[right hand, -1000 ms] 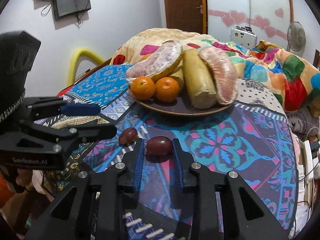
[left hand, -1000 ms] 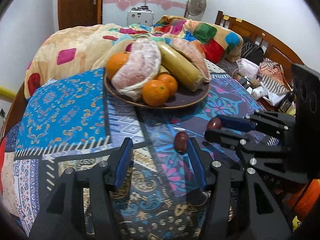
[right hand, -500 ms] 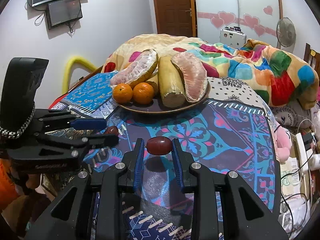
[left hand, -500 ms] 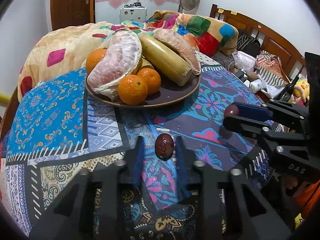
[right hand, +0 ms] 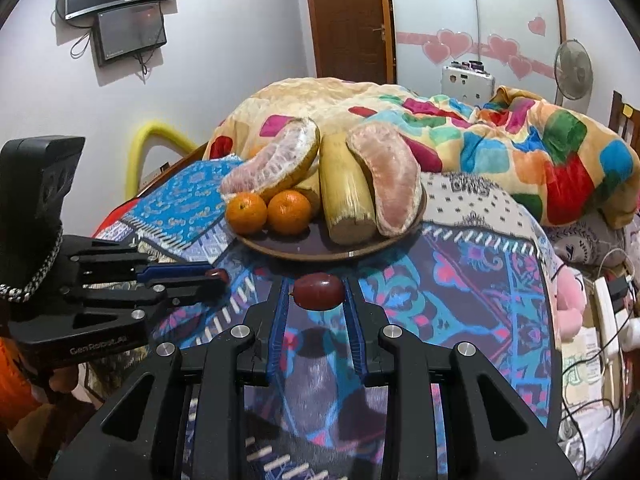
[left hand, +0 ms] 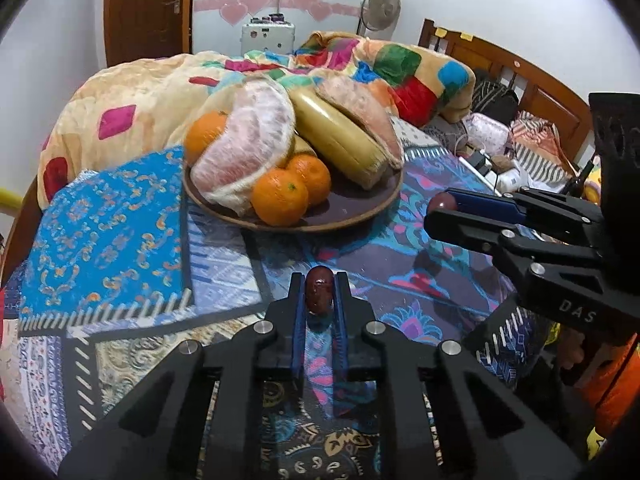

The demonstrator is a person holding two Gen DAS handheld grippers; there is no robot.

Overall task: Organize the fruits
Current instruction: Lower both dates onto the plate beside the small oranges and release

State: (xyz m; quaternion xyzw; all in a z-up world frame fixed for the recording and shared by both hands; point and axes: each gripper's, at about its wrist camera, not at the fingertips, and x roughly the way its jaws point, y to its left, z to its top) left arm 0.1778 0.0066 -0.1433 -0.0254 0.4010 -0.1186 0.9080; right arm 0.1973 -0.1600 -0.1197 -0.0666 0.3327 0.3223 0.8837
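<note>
My left gripper (left hand: 319, 288) is shut on a dark red jujube (left hand: 318, 291), held above the patterned cloth. It also shows in the right wrist view (right hand: 218, 278) at left. My right gripper (right hand: 318, 292) is shut on a second red jujube (right hand: 319, 291), lifted above the cloth; it shows in the left wrist view (left hand: 438, 206) at right with its jujube (left hand: 442, 201). A brown plate (left hand: 352, 208) ahead holds oranges (left hand: 280, 197), pomelo pieces (left hand: 244, 148) and a yellow cane piece (left hand: 340, 140). The plate (right hand: 316, 248) lies just beyond both grippers.
The patterned cloth (left hand: 120, 216) covers the surface. A colourful blanket (right hand: 500, 132) is heaped behind the plate. A wooden headboard (left hand: 520, 72) and clutter lie at right. Cables and a power strip (right hand: 604, 312) sit at the right edge. A fan (right hand: 572, 68) stands behind.
My left gripper closed on the jujube and lifted it off the cloth. My right gripper rose with its jujube. Both moved back slightly from the plate.
</note>
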